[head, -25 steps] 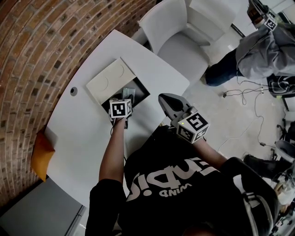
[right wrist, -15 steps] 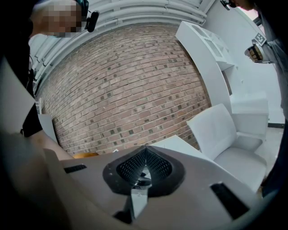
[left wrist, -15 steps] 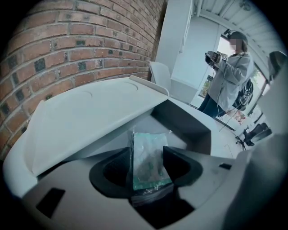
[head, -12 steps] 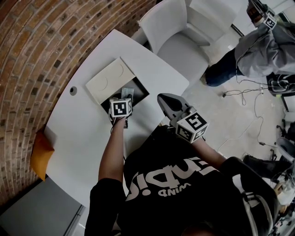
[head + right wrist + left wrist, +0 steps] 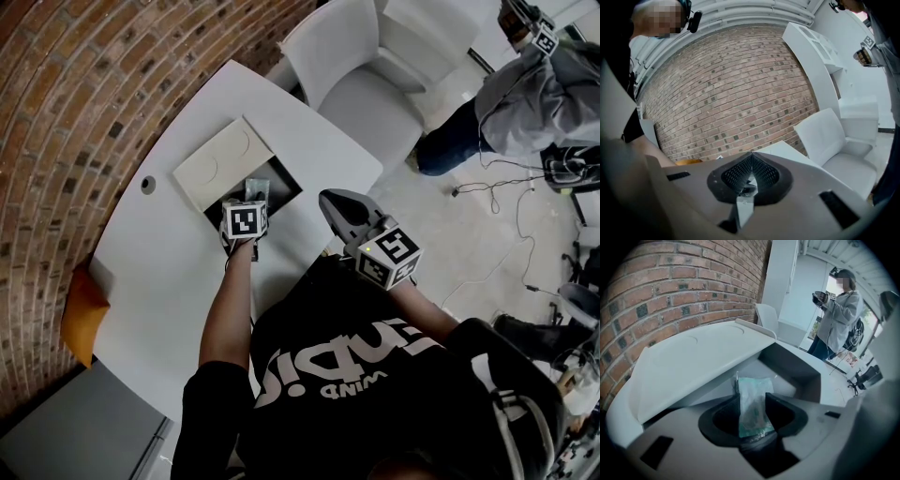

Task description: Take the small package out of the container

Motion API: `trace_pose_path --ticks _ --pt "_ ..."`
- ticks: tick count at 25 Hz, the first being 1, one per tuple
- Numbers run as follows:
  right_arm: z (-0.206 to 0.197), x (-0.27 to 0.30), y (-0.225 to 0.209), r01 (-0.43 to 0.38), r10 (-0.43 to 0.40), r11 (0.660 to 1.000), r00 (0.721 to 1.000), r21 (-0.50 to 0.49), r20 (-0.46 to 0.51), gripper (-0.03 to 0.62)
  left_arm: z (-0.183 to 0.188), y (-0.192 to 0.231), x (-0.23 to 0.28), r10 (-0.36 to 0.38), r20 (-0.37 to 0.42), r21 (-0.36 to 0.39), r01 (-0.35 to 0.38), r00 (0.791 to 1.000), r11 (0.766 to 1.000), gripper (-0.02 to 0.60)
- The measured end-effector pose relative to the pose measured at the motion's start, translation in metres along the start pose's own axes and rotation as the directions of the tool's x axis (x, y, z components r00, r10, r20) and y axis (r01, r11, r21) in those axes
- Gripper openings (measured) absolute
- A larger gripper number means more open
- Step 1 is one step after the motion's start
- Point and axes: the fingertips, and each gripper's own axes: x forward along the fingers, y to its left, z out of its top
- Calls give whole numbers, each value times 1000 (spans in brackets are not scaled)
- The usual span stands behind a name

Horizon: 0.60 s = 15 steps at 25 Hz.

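Observation:
The small package (image 5: 753,405), a clear bag with pale green contents, stands upright between the jaws of my left gripper (image 5: 752,397). The jaws are closing and both pads touch its sides. It sits over the dark open container (image 5: 797,369) sunk into the white table (image 5: 178,272). The container's cream lid (image 5: 220,164) is swung open to the left. In the head view the left gripper (image 5: 253,195) points down into the container (image 5: 281,183), with the package (image 5: 256,187) just past its marker cube. My right gripper (image 5: 330,199) hangs off the table's edge, shut and holding nothing.
A brick wall curves behind the table. A white armchair (image 5: 361,70) stands beyond the far end. Another person (image 5: 525,103) stands on the floor at the right, near loose cables (image 5: 497,187). An orange cushion (image 5: 84,314) lies by the table's left end.
My left gripper has stayed over the container while the package has shifted slightly between its jaws. The right gripper has drifted a little to the left.

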Motion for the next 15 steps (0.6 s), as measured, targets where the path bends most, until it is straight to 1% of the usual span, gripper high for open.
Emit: trace_pose_path --ticks 6,9,12,15 --pt "-1 -8 -1 8 -8 1000 1000 -1 10 0 -11 -4 3 -3 -10 43 4 1000 999 158" --pt "-1 -10 -1 16 -16 1000 1000 10 20 0 -10 -5 1 -11 -11 51 11 1000 999 147" --pt "0 -8 0 19 -20 1000 999 19 25 0 0 -2 -9 -14 -1 48 14 1000 999 115" --pt "1 -10 0 24 -25 1000 999 11 21 0 -1 0 -10 -18 5 50 17 1000 999 76"
